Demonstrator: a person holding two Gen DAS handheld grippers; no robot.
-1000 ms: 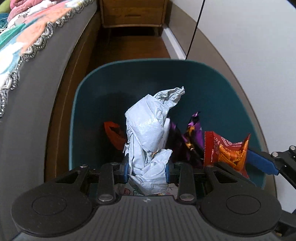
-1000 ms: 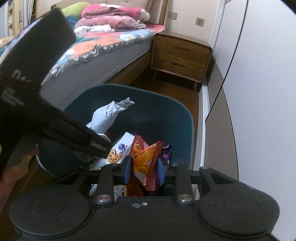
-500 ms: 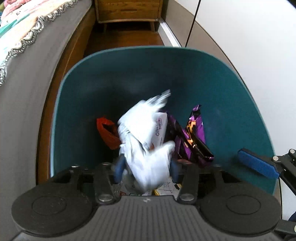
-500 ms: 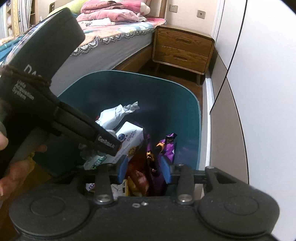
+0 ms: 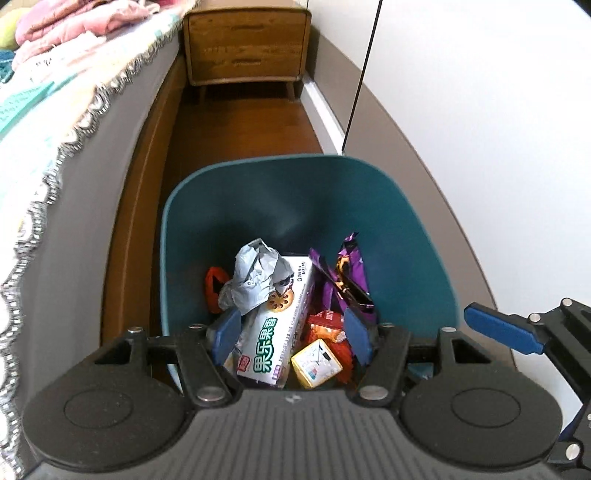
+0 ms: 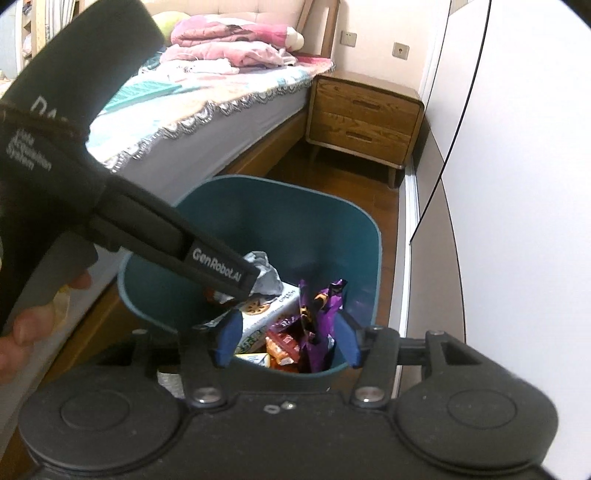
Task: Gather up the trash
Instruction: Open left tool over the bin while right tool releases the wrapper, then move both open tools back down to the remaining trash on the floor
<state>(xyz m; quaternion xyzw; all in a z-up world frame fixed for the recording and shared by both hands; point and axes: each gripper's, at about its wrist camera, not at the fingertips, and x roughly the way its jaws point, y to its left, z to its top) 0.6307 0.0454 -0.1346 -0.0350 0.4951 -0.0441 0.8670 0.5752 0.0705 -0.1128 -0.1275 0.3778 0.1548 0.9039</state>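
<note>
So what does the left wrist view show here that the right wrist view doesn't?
Only the left wrist view shows the red wrapper by the bin's left wall and the right gripper from the side. Only the right wrist view shows the person's hand, the headboard and the wall sockets. Both show the teal bin, crumpled grey bag, purple wrapper and nightstand.

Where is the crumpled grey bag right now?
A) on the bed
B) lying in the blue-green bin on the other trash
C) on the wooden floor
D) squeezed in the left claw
B: the crumpled grey bag lies inside the bin on the white box, and the left claw, opening above it, has nothing between its pads.
</note>
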